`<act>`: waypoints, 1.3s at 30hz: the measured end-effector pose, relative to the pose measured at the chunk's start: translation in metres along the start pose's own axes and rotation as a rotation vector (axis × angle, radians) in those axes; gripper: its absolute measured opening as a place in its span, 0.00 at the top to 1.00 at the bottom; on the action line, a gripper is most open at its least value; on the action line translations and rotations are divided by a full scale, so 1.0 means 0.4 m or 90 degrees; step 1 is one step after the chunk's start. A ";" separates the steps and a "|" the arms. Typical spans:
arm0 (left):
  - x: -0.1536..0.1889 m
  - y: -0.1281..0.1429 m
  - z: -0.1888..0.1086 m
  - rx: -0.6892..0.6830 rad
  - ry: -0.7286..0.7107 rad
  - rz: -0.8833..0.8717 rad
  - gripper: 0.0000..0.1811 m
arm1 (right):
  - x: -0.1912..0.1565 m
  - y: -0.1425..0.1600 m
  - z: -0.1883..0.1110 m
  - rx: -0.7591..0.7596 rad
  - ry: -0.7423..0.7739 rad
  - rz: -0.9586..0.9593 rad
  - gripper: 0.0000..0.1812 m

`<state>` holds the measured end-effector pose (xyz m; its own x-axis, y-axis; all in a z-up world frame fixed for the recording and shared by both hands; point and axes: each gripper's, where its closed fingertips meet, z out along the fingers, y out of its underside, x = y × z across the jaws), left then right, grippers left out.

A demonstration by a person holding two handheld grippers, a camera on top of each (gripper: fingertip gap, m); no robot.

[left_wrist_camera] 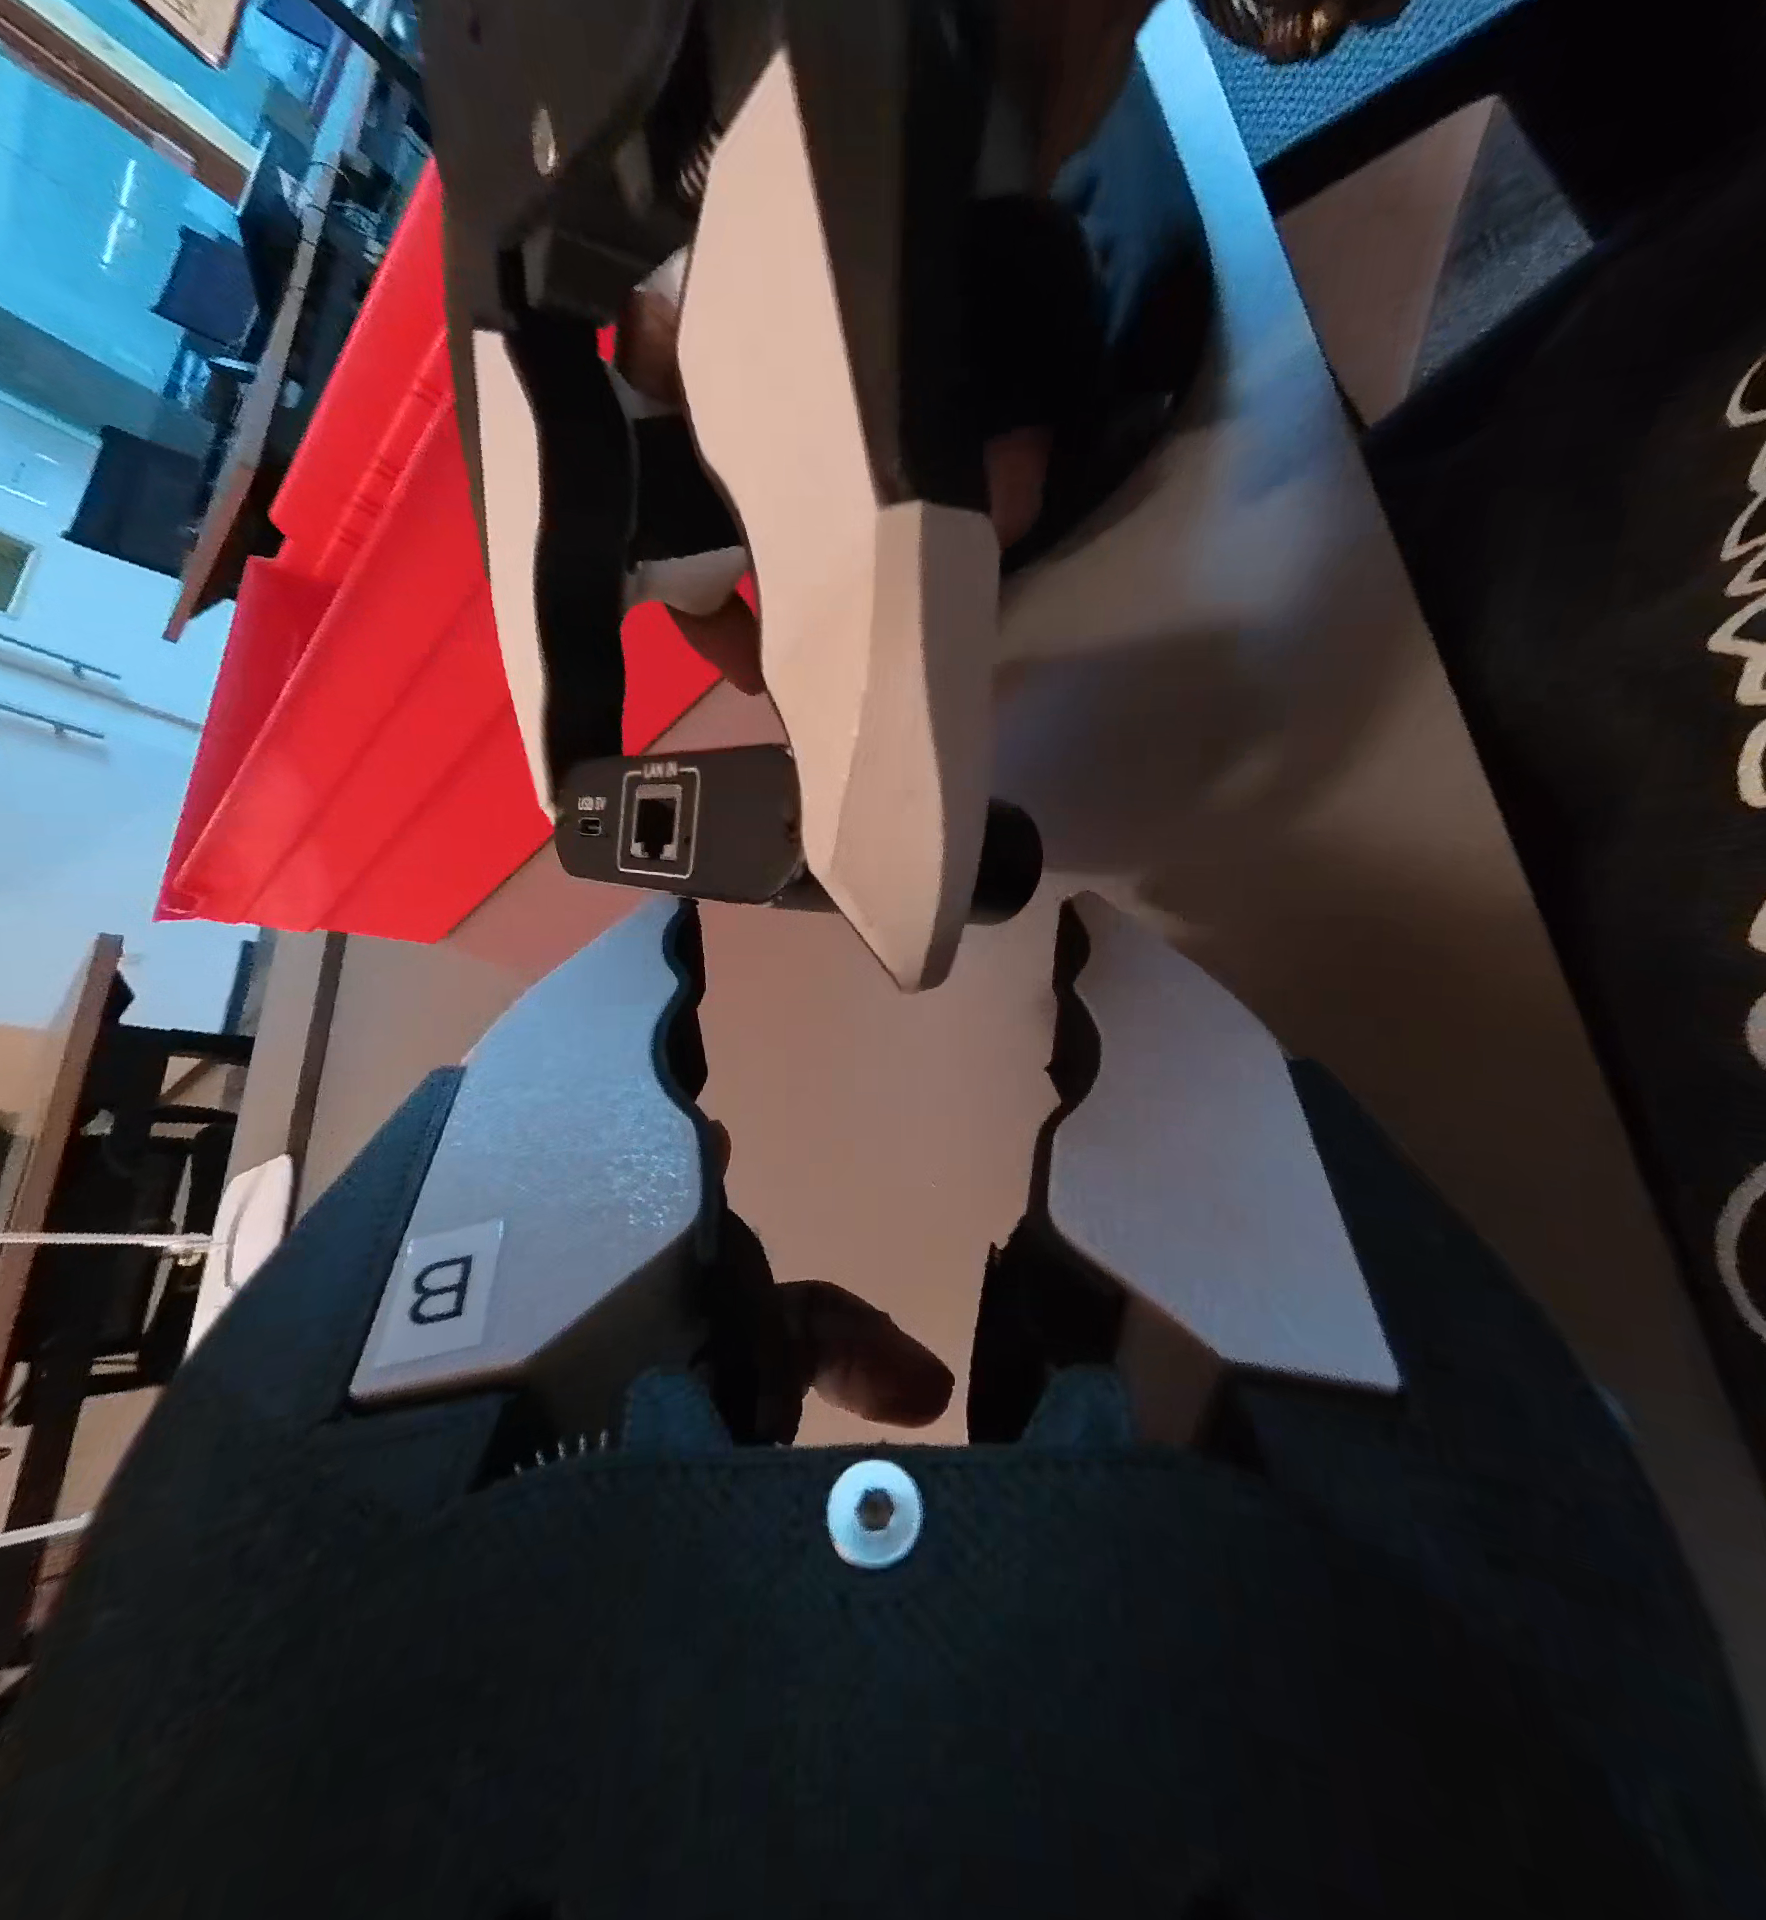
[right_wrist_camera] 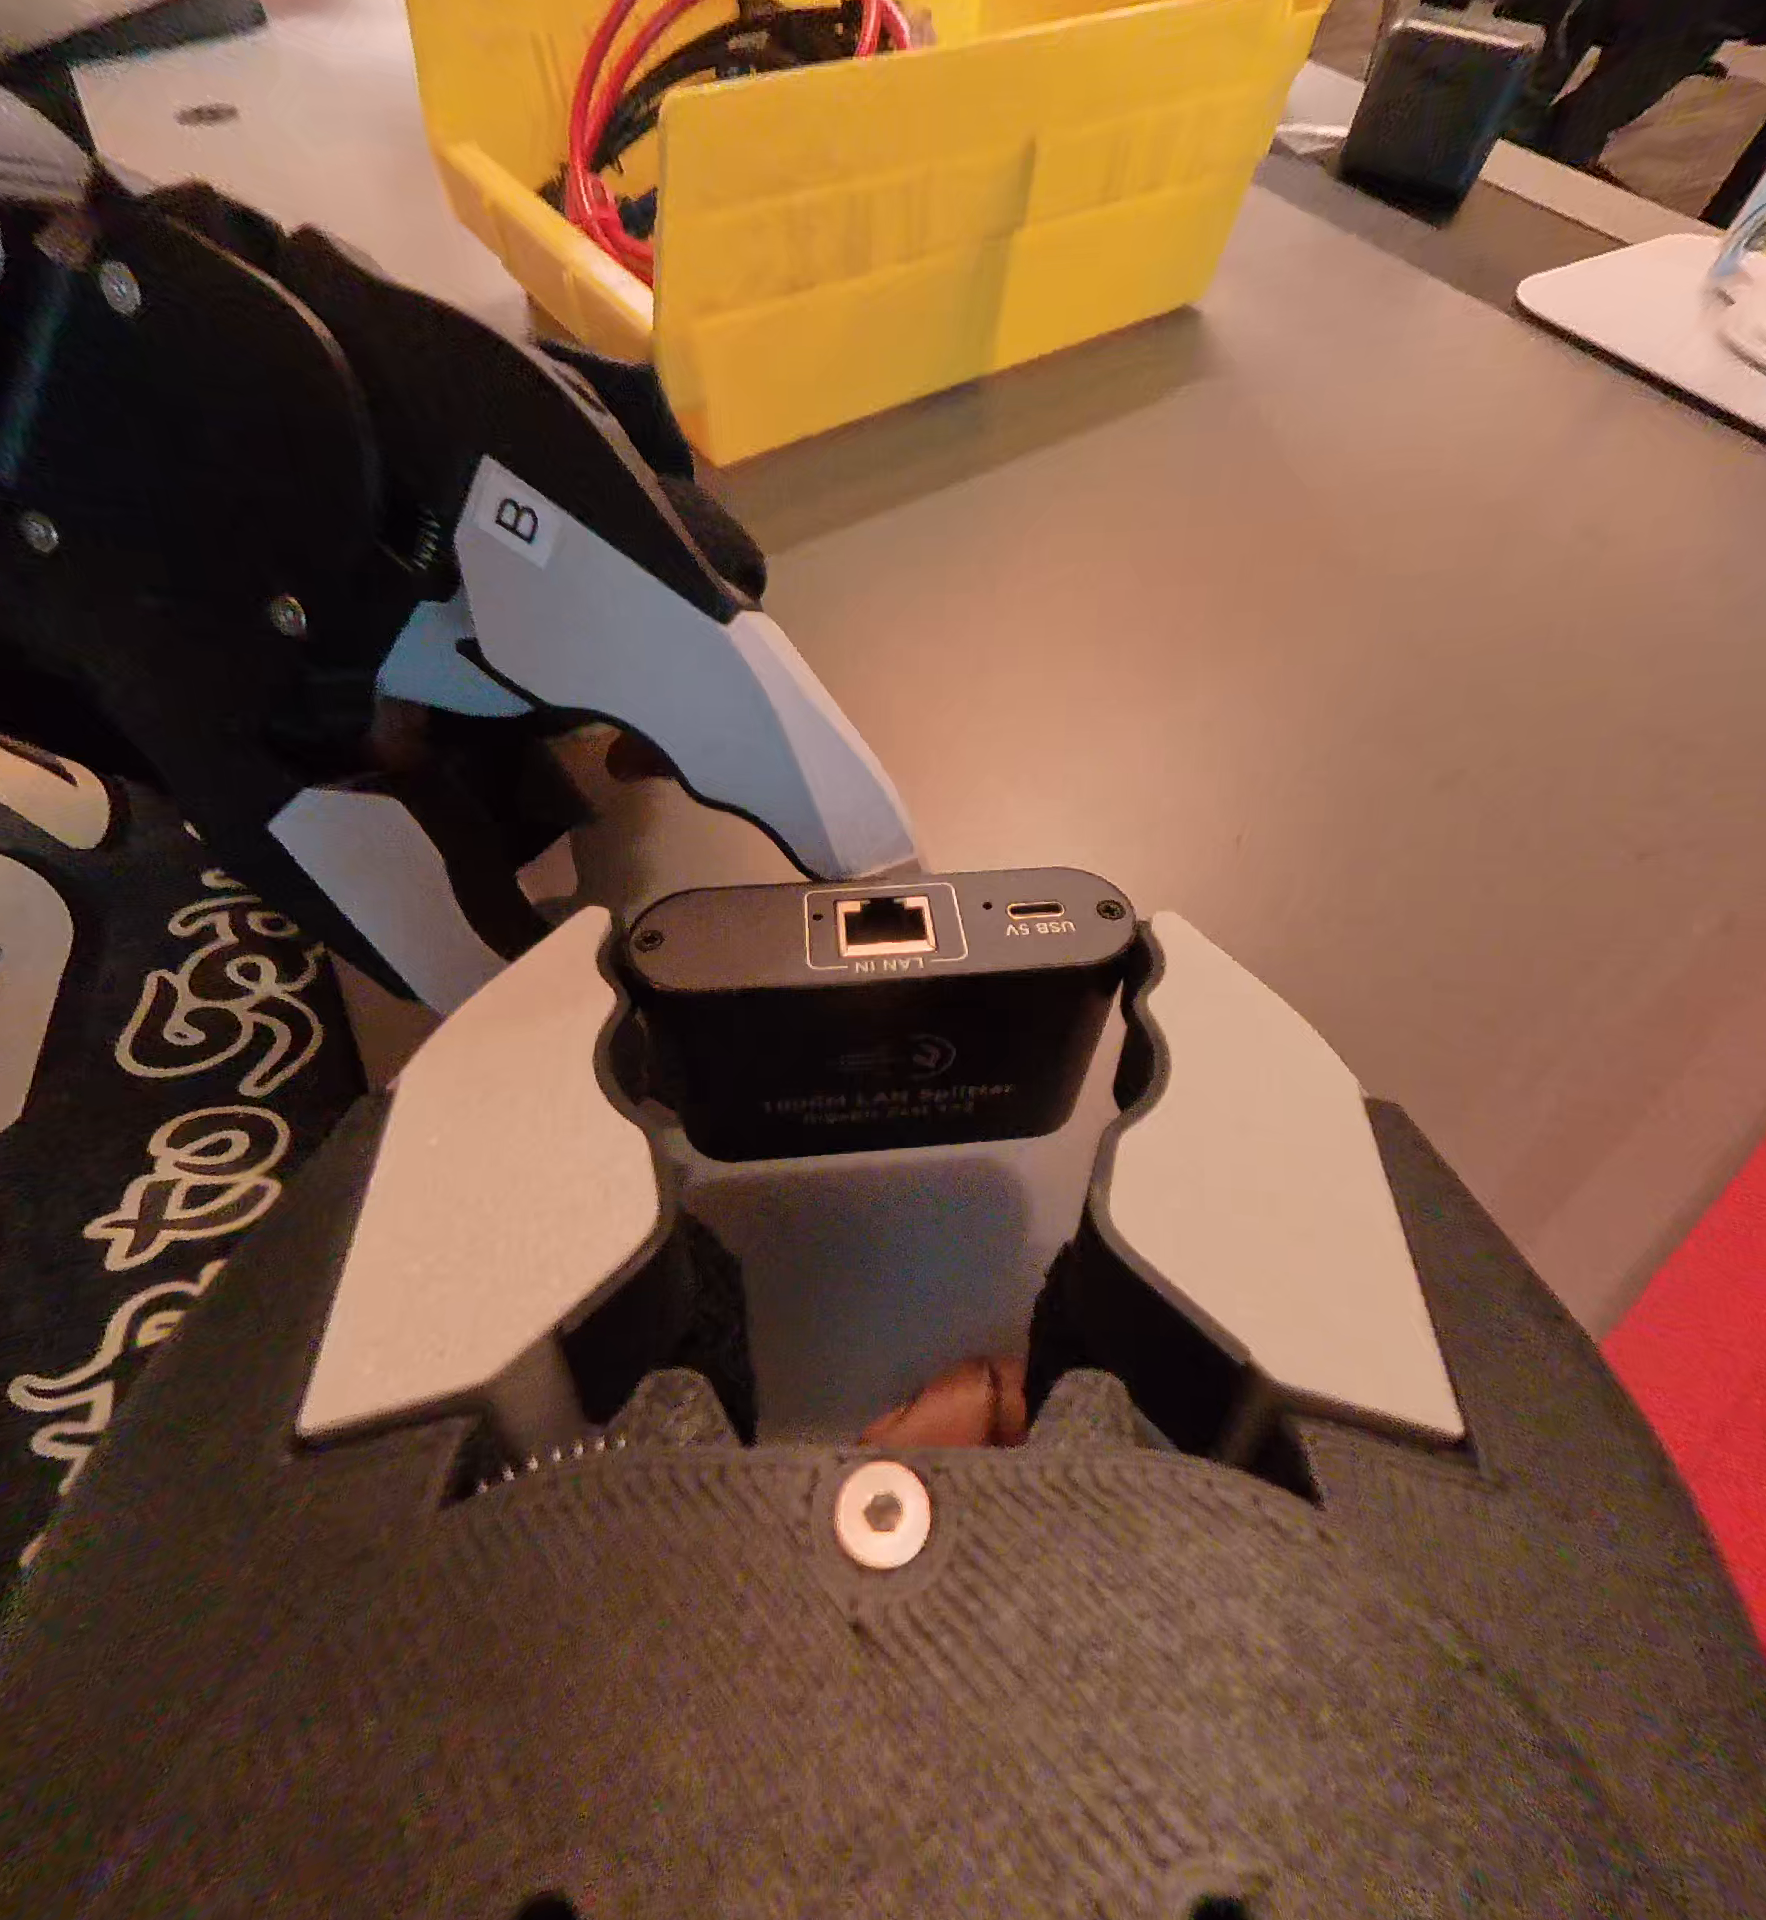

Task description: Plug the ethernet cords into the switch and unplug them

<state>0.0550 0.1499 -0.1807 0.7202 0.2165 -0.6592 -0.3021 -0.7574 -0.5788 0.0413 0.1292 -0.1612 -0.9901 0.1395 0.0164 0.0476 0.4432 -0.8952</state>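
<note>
The right tool [right_wrist_camera: 879, 997] clamps a small black switch [right_wrist_camera: 879, 1023] by its sides above the grey counter [right_wrist_camera: 1326, 727], one empty port facing out. The left tool [left_wrist_camera: 874, 997] gapes empty just beside. Beyond, a yellow bin [right_wrist_camera: 962, 260] holds cords [right_wrist_camera: 609, 135].

A yellow plastic bin [right_wrist_camera: 920, 260] stands on a grey tabletop [right_wrist_camera: 1326, 727], with red and black cables [right_wrist_camera: 609, 156] coiled inside it. A red plastic bin [left_wrist_camera: 359, 644] sits nearby. A white flat stand base [right_wrist_camera: 1679, 322] rests near the table's far right edge, beside a black box [right_wrist_camera: 1430, 104].
</note>
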 end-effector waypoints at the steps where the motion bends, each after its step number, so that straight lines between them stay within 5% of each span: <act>1: 0.003 0.003 0.001 -0.004 0.003 0.007 0.64 | -0.002 0.005 0.001 -0.011 0.000 -0.007 0.50; 7: 0.028 0.008 0.013 -0.024 0.008 0.064 0.67 | -0.004 0.085 0.001 -0.165 0.013 -0.048 0.50; 15: 0.038 0.005 0.009 -0.012 0.036 0.029 0.67 | -0.012 0.076 -0.009 -0.143 -0.018 -0.060 0.50; 20: -0.056 -0.044 -0.041 0.099 -0.029 -0.130 0.63 | -0.004 -0.098 -0.091 0.201 -0.018 -0.115 0.42; 23: -0.166 -0.054 -0.098 0.195 -0.136 -0.258 0.64 | 0.049 -0.188 -0.211 0.503 0.096 -0.172 0.52; 28: -0.272 -0.019 -0.184 0.254 -0.244 -0.367 0.66 | 0.095 -0.185 -0.261 0.607 0.116 -0.107 0.56; 34: -0.420 0.121 -0.405 0.155 -0.472 -0.395 0.67 | 0.078 -0.181 -0.243 0.592 0.123 -0.146 0.59; 39: -0.431 0.371 -0.584 -0.094 -0.584 -0.469 0.68 | 0.076 -0.177 -0.235 0.582 0.124 -0.153 0.60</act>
<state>0.0319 -0.1435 -0.0409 -0.0450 0.9453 -0.3231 0.1154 -0.3163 -0.9416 0.0202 0.1853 -0.0552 -0.9169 0.3153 0.2448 -0.3562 -0.3698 -0.8581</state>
